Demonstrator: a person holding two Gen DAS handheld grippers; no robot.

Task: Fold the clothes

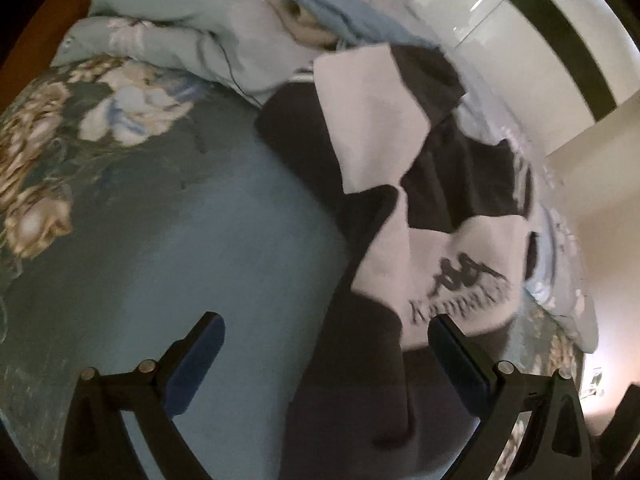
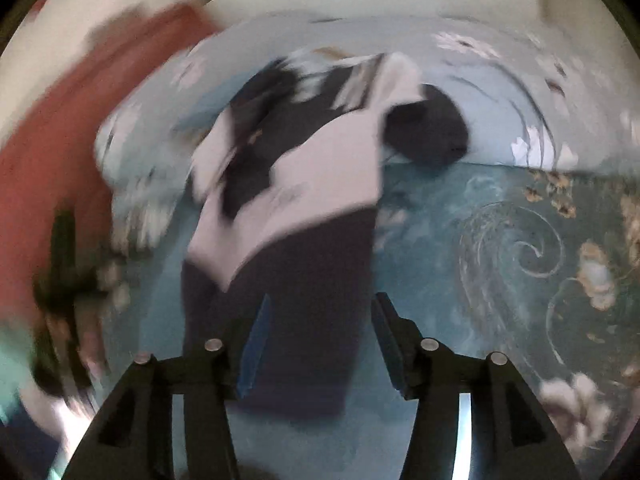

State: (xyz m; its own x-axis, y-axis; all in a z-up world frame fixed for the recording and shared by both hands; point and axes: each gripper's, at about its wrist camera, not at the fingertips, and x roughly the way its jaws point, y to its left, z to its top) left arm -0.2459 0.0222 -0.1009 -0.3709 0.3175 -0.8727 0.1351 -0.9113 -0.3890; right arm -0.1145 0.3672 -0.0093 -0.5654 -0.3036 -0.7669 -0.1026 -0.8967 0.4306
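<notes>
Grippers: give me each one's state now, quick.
Left gripper: jaws open, holding nothing, above the black and white garment.
Right gripper: jaws open, holding nothing.

Bed (image 1: 180,220) — teal floral sheet; black-and-white garment (image 1: 400,200) spread on it, pale-blue floral quilt (image 1: 192,40) bunched behind.

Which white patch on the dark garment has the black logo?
The white patch nearest the left gripper; the farther patch is plain.
</notes>
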